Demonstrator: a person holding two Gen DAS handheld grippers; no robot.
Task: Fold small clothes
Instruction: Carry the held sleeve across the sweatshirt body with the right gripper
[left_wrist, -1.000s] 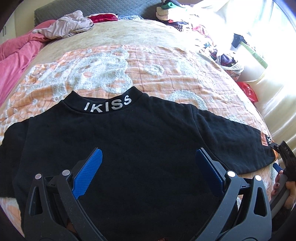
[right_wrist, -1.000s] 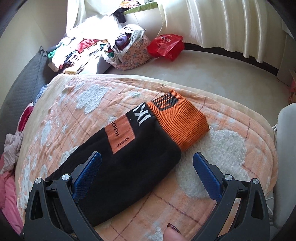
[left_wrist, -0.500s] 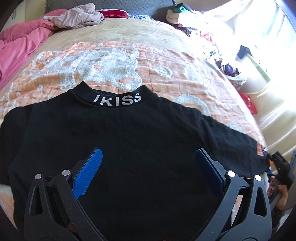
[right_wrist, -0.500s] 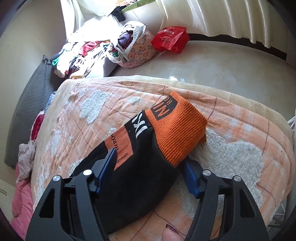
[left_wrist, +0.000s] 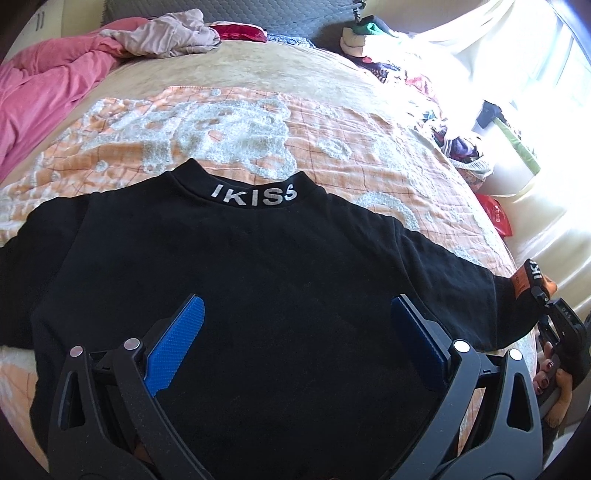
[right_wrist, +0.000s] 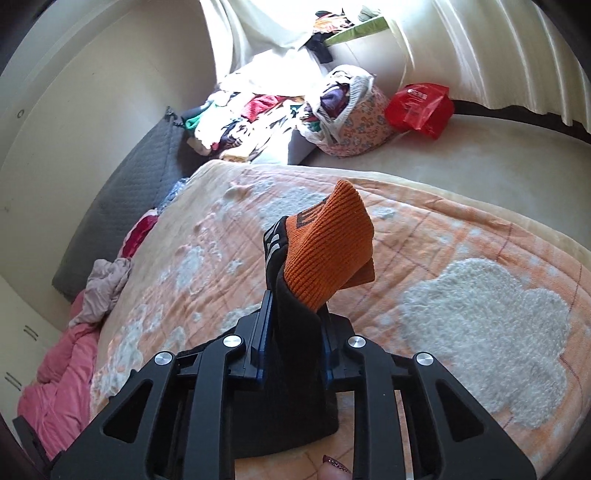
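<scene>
Between the fingers: right gripper (right_wrist: 291, 350) is closing on the sleeve (right_wrist: 295, 332), just behind its orange cuff (right_wrist: 328, 258), pads pressing cloth.
Left gripper (left_wrist: 295, 332): fingers are standing spread, nothing grasped, hovering over the sweatshirt (left_wrist: 240, 266).
Handling: soft, light, limp, likely drooping when lifted; cuff and hem are looking like the best holds.
Look: black, "IKISS" collar (left_wrist: 255, 194), lying flat on the bed (left_wrist: 332, 147) ahead of the fingers.
</scene>
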